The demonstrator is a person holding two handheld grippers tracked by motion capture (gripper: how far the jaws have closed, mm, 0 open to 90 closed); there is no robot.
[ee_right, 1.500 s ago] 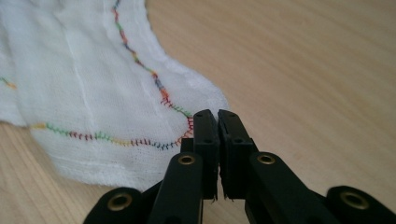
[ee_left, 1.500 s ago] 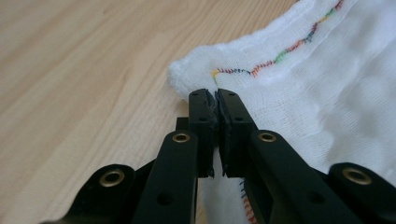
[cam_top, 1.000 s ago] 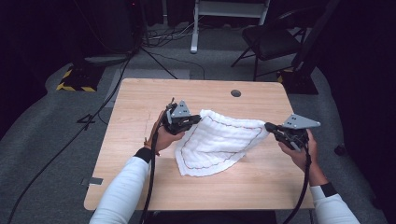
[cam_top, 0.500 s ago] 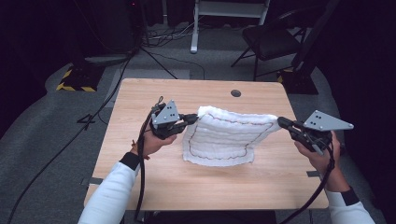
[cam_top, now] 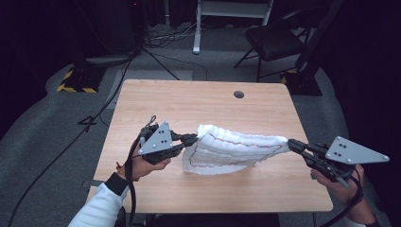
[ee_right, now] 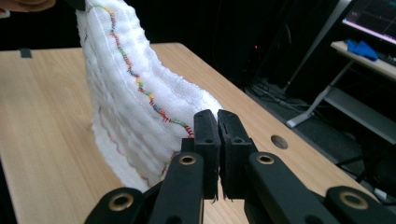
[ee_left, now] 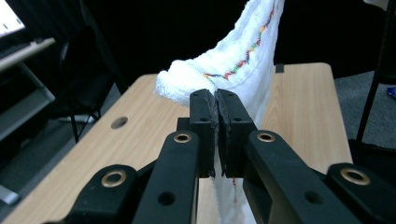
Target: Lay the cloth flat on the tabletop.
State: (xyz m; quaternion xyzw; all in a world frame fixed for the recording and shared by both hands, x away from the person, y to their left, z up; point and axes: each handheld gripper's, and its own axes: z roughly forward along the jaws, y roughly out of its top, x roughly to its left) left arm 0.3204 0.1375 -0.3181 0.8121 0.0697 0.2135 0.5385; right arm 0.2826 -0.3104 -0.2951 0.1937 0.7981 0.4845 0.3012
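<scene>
Left gripper (cam_top: pixel 193 139) and right gripper (cam_top: pixel 292 144), jaws pinched on opposite corners, stretch a white cloth (cam_top: pixel 231 151) above the wooden table (cam_top: pixel 189 101), toward six o'clock; spreading underway, flat lowering likely next.

Worktop (cam_top: pixel 156 101): light wood, rectangular, with a round cable hole (cam_top: pixel 239 94) at about 1 o'clock, near the far edge. One item in contact with it: a white cloth (cam_top: pixel 227 151) with coloured stitching, its lower edge resting just 6 o'clock of centre.
</scene>
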